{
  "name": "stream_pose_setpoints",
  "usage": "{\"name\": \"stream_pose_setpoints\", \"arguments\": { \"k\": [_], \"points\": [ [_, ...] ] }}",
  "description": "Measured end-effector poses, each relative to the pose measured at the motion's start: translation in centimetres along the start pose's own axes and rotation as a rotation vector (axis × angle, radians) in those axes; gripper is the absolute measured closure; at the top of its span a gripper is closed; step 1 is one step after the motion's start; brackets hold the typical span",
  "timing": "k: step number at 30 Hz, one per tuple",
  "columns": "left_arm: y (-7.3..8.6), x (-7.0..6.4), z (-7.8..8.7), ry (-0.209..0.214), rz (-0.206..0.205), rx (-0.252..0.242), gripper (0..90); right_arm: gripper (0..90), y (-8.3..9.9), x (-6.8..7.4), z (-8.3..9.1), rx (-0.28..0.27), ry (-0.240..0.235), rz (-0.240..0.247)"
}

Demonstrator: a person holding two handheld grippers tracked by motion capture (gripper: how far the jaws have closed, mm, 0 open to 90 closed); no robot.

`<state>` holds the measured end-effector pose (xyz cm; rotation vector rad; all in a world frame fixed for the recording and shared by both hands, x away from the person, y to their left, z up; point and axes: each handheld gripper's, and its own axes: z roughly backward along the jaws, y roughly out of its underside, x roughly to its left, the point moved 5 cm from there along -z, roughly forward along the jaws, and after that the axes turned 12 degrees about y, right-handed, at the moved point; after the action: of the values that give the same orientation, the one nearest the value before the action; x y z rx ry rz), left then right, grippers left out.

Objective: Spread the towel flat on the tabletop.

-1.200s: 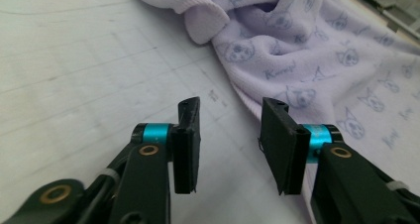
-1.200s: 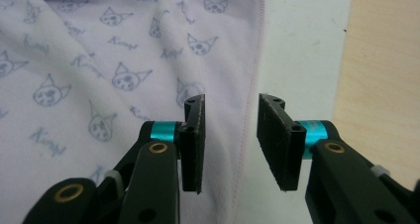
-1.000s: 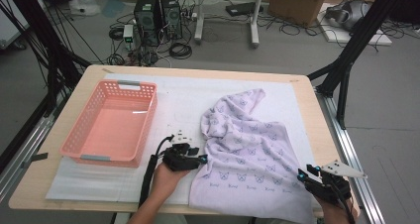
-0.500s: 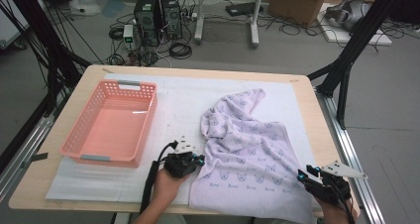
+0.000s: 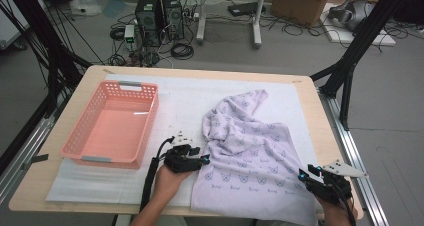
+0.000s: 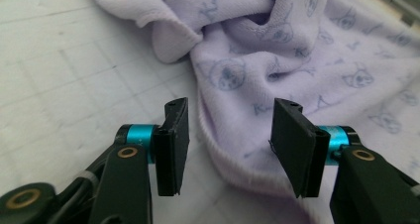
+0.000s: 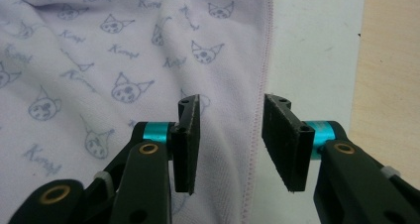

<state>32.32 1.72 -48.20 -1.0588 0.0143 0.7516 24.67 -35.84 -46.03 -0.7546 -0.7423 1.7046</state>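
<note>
A lilac towel (image 5: 250,151) printed with cat faces lies crumpled across the right half of the white mat (image 5: 180,101). My left gripper (image 5: 202,160) is at the towel's left edge, open, its jaws straddling the thick hem (image 6: 223,149) of the towel (image 6: 297,50). My right gripper (image 5: 303,177) is at the towel's near right corner, open too, with the stitched right hem (image 7: 255,149) of the towel (image 7: 99,60) running between its jaws. Nothing is pinched in either one.
A pink plastic basket (image 5: 80,145) stands on the left of the mat. Bare wooden table (image 5: 320,121) shows beyond the mat's right edge (image 7: 386,85). Black frame legs, cables and computer towers (image 5: 160,11) stand on the floor behind the table.
My left gripper has crept right, up to the towel's left hem. The right gripper has hardly moved.
</note>
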Motion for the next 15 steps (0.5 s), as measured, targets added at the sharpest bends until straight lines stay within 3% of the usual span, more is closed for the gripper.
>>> {"name": "stream_pose_setpoints", "arguments": {
  "k": [1,2,3,4,5,6,9,15],
  "points": [
    [0.0,-0.1,0.0,-0.039,-0.034,0.01,56.0,58.2,0.0,0.0,0.0,0.0,-0.001,-0.003],
    [0.0,-0.2,0.0,-0.064,-0.071,0.025,64.9,58.2,0.1,0.0,0.0,0.002,-0.001,0.001],
    [0.0,-0.2,0.1,-0.076,-0.093,0.034,73.4,58.2,0.1,0.0,0.0,0.001,-0.001,0.001],
    [0.1,-0.1,0.2,-0.058,-0.09,0.037,83.9,58.2,0.1,0.0,0.0,0.0,-0.002,0.001],
    [0.1,0.0,0.5,-0.056,-0.072,0.038,85.0,58.1,0.2,0.0,0.0,0.003,-0.001,-0.003],
    [0.2,0.1,0.8,-0.071,-0.08,0.033,85.6,58.2,0.2,-0.1,0.0,-0.001,-0.001,0.001],
    [0.6,0.8,2.7,-0.1,-0.053,-0.026,85.9,58.2,0.2,-0.1,0.0,0.002,-0.006,-0.005],
    [1.6,3.1,7.0,-0.193,-0.003,-0.106,86.1,56.6,0.1,1.0,-0.4,0.012,-0.046,-0.002]
  ]
}}
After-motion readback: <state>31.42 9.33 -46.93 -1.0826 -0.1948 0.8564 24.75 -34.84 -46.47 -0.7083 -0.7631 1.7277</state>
